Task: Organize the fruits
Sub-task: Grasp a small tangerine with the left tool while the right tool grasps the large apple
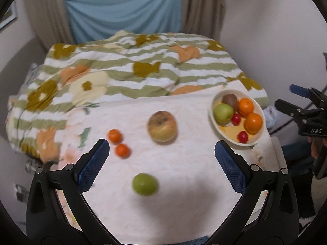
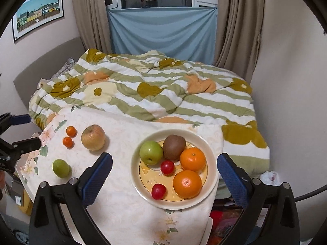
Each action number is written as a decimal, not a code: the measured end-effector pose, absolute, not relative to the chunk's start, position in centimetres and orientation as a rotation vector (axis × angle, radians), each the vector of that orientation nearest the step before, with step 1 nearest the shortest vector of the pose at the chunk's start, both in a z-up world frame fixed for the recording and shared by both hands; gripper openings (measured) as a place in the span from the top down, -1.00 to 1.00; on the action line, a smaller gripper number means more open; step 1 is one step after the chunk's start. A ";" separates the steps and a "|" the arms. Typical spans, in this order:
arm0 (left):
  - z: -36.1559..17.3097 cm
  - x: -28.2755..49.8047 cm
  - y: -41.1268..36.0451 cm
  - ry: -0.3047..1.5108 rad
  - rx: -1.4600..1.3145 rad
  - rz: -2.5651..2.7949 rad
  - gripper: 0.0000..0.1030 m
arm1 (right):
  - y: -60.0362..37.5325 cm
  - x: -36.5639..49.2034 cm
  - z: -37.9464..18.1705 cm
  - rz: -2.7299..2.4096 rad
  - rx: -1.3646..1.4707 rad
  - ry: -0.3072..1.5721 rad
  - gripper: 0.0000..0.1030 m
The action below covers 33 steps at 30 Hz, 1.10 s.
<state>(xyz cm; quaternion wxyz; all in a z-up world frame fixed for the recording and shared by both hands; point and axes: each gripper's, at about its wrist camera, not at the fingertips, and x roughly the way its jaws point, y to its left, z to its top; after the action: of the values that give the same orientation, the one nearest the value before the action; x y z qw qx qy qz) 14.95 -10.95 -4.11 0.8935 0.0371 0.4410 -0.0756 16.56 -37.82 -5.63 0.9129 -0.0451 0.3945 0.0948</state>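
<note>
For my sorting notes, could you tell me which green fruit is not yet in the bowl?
The smaller green fruit, alone on the tablecloth; the green apple is in the bowl.

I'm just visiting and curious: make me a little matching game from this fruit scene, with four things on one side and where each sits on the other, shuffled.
Things:
1. kiwi
2. big yellowish apple
3. lone green fruit
4. two small oranges

Places:
A. on the cloth, nearest the left gripper
B. in the bowl, at its far side
C. on the cloth, side by side, left of the big apple
D. on the cloth, between the small oranges and the bowl

Pairs: 1-B, 2-D, 3-A, 4-C
</note>
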 end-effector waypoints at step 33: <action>-16.9 23.2 2.9 1.236 -0.191 -0.351 -0.87 | -21.5 22.5 -13.0 0.210 0.097 1.050 -0.98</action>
<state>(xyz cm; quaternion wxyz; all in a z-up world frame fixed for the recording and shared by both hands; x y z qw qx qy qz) 23.21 2.90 -16.90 0.7965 -0.0889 0.5753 -0.1635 22.55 -21.54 -12.99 0.8589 0.0461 0.5001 0.1001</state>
